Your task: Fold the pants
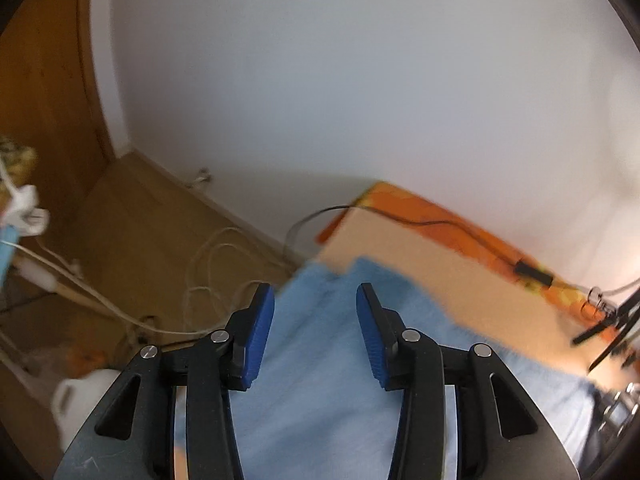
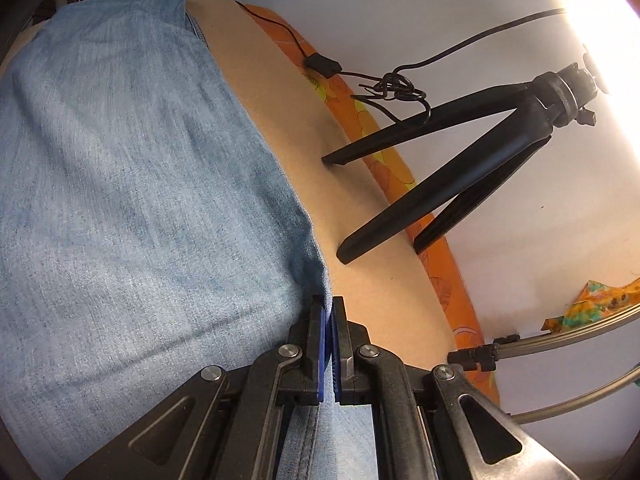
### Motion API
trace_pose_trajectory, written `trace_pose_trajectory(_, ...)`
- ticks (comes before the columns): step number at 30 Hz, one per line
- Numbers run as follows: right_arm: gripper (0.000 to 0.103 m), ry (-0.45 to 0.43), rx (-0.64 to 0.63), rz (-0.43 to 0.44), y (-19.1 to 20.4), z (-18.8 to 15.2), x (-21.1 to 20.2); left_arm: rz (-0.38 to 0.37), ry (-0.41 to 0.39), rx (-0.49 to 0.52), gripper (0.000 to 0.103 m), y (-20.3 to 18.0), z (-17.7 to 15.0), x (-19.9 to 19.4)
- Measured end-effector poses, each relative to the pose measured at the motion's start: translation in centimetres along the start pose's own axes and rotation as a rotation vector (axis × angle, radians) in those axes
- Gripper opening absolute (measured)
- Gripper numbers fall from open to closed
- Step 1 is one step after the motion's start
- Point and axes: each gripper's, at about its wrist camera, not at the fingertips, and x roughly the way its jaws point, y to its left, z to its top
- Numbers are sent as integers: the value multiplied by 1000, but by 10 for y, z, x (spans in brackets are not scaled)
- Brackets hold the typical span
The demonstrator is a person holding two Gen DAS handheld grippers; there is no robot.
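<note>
Your right claw [image 2: 327, 304] is pinched tight on the edge of the light blue denim pants [image 2: 132, 184], which lie spread across the tan worktop [image 2: 384, 280]. Your left claw [image 1: 315, 294] is spread wide above the same pants [image 1: 320, 360], holding nothing. A black tripod [image 2: 460, 168] stands on the worktop, just beside the pants' edge.

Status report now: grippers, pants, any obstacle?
Left gripper open, above pants. Right gripper shut on pants edge. Pants flat on board. Tripod close right.
</note>
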Motion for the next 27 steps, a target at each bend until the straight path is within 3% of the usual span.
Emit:
trace_pose_trajectory(4, 0, 3, 11, 7, 3, -2, -2, -13, 89, 19, 41, 42, -31, -4)
trace_pose_trajectory(9, 0, 10, 17, 7, 8, -2, -2, -23, 166, 12, 41, 65, -69, 9)
trace_pose_trajectory(12, 0, 13, 8, 4, 12, -3, -2, -44, 182, 10, 53, 67, -81, 17)
trace_pose_trajectory(15, 0, 23, 5, 1, 12, -1, -4, -34, 178, 28, 55, 61, -88, 21)
trace_pose_trajectory(16, 4, 24, 11, 4, 11, 0, -7, -30, 168, 30, 55, 61, -91, 19)
trace_pose_trajectory(18, 24, 5, 29, 12, 8, 6, -17, -30, 151, 34, 55, 60, -93, 20)
trace_pose_trajectory(19, 32, -11, 38, 9, 6, 10, -25, -24, 144, 42, 51, 58, -92, 21)
trace_pose_trajectory(20, 34, -35, 44, 18, 6, 16, -35, -24, 131, 52, 44, 56, -94, 20)
trace_pose_trajectory(21, 35, -53, 46, 32, 6, 21, -43, -26, 123, 68, 26, 53, -96, 19)
trace_pose_trajectory(22, 36, -76, 46, 47, 8, 30, -51, -19, 120, 80, 15, 52, -96, 16)
trace_pose_trajectory(27, 46, -170, 66, 157, 26, 94, -74, -2, 58, 142, 4, 45, -100, 7)
